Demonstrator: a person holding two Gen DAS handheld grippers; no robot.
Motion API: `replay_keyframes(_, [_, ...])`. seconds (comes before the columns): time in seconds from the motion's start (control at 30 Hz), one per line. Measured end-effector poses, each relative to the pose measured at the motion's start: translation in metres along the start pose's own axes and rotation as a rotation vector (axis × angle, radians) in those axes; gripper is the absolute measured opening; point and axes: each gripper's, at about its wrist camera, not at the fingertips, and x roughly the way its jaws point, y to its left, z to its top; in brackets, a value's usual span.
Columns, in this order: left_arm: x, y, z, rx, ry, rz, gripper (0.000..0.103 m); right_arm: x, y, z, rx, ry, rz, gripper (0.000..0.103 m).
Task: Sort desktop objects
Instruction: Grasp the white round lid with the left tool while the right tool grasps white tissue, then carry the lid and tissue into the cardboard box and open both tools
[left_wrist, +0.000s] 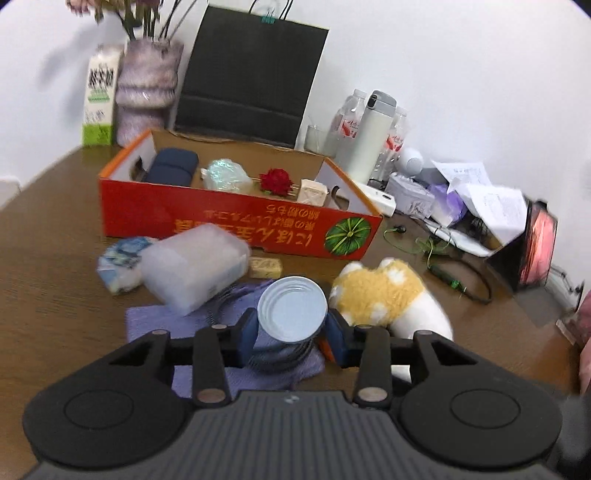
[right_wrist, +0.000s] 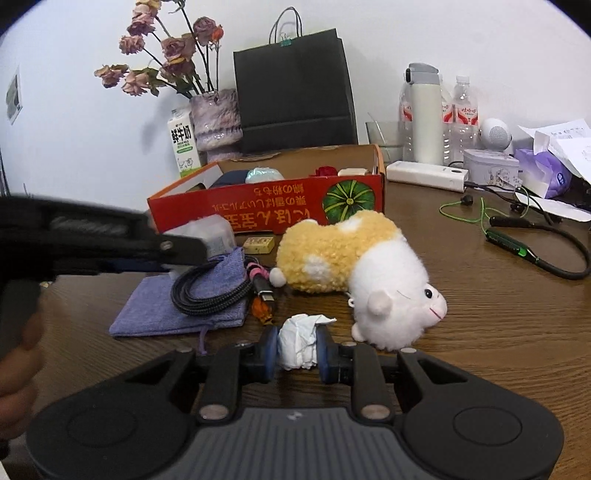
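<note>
My left gripper (left_wrist: 291, 330) is shut on a metal can (left_wrist: 292, 308), whose ridged pale end faces the camera; it hangs above a purple pouch (left_wrist: 155, 321). My right gripper (right_wrist: 297, 349) is shut on a crumpled white tissue (right_wrist: 297, 341) just over the wooden table (right_wrist: 480, 332). A yellow and white plush hamster (right_wrist: 343, 269) lies on its side beyond the tissue. The open orange cardboard box (left_wrist: 236, 221) stands further back and holds a navy case (left_wrist: 170, 168), a teal bundle (left_wrist: 225, 175), a red flower (left_wrist: 275, 181) and a small cream box (left_wrist: 312, 192).
A coiled black cable (right_wrist: 207, 291) lies on the pouch. A frosted plastic box (left_wrist: 192, 266), a blue-white packet (left_wrist: 118, 266) and a small yellow box (left_wrist: 264, 266) sit before the cardboard box. Behind are a black paper bag (right_wrist: 295, 92), vase (right_wrist: 216, 118), thermos (right_wrist: 424, 114) and papers (left_wrist: 491, 199).
</note>
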Motion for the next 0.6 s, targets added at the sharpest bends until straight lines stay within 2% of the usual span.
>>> replay_keyframes(0.13, [-0.018,0.000,-0.032,0.045,0.021,0.090,0.040,-0.014,0.009,-0.005,-0.013,-0.018,0.019,0.021])
replay_keyframes(0.37, [-0.053,0.013,-0.076,-0.008,0.026,0.147,0.040,-0.048,0.028,-0.025,-0.035,-0.042,0.030,0.021])
replay_keyframes(0.6, [-0.083,0.018,-0.089,-0.021,-0.015,0.166,0.040,-0.081,0.040,-0.048,0.002,-0.092,0.049,0.021])
